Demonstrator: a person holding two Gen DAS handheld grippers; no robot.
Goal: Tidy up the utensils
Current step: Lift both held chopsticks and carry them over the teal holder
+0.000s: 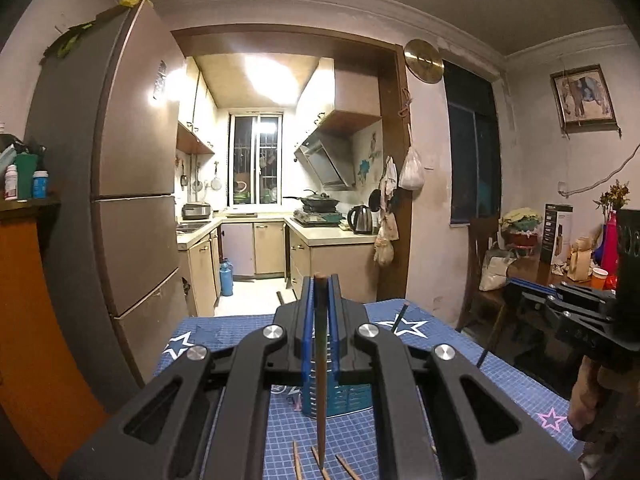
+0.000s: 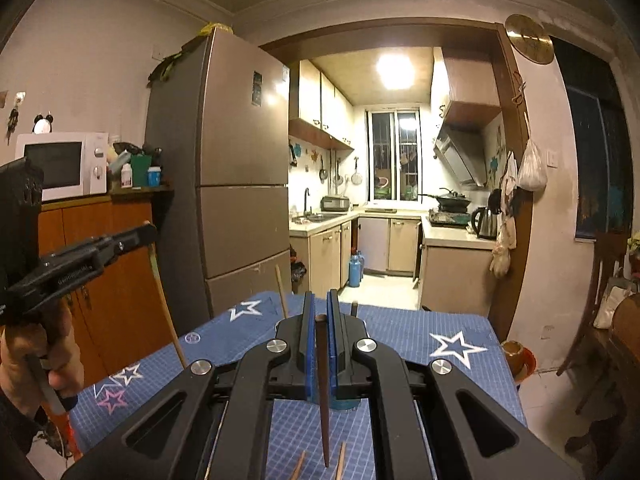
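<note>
My left gripper [image 1: 320,280] is shut on a brown chopstick [image 1: 320,368] that hangs tip down above the table. My right gripper [image 2: 320,300] is shut on a dark brown chopstick [image 2: 323,384], also tip down. A teal slotted utensil holder [image 1: 340,398] stands on the blue star-patterned mat [image 1: 496,376] behind the left fingers; in the right wrist view the utensil holder [image 2: 344,402] is mostly hidden by the gripper. Loose chopsticks [image 1: 297,460] lie on the mat below; loose chopsticks [image 2: 341,460] also show in the right wrist view. The left gripper [image 2: 148,232] appears at the left there with its chopstick [image 2: 168,312].
A tall fridge [image 1: 132,184] stands left of the table, a kitchen doorway behind. A wooden cabinet [image 2: 104,272] with a microwave [image 2: 60,168] is at far left. A side table with boxes and flowers [image 1: 560,252] is at right. Chopsticks [image 2: 282,292] stand in the holder.
</note>
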